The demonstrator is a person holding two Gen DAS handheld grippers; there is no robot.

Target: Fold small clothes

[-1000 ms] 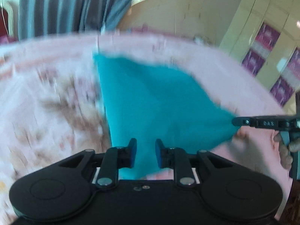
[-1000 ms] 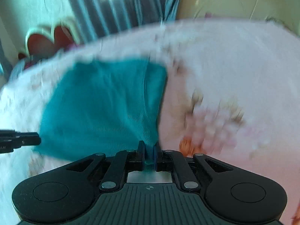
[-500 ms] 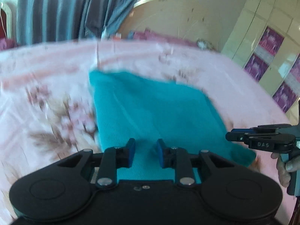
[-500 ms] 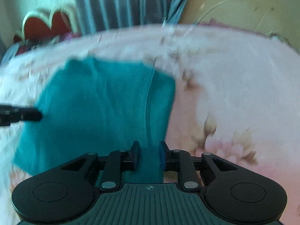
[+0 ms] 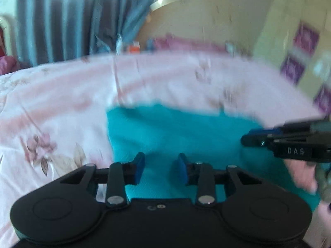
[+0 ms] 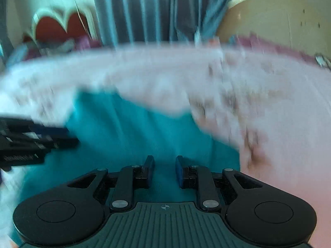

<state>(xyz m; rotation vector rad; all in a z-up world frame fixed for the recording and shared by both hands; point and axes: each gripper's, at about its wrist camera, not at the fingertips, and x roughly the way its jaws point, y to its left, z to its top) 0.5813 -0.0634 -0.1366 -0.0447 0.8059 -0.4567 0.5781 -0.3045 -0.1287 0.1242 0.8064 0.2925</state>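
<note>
Teal cloth flat on a pink floral bed, curtains and cream wall behind.

The bed (image 5: 62,107) fills both blurred views, blue-grey curtains (image 5: 62,16) beyond it. The cloth (image 5: 186,136) lies spread on the bed under both grippers. The left gripper (image 5: 161,165), jaws just widening, and the right gripper (image 6: 164,168), jaws parted, each hover over it gripping nothing.
</note>
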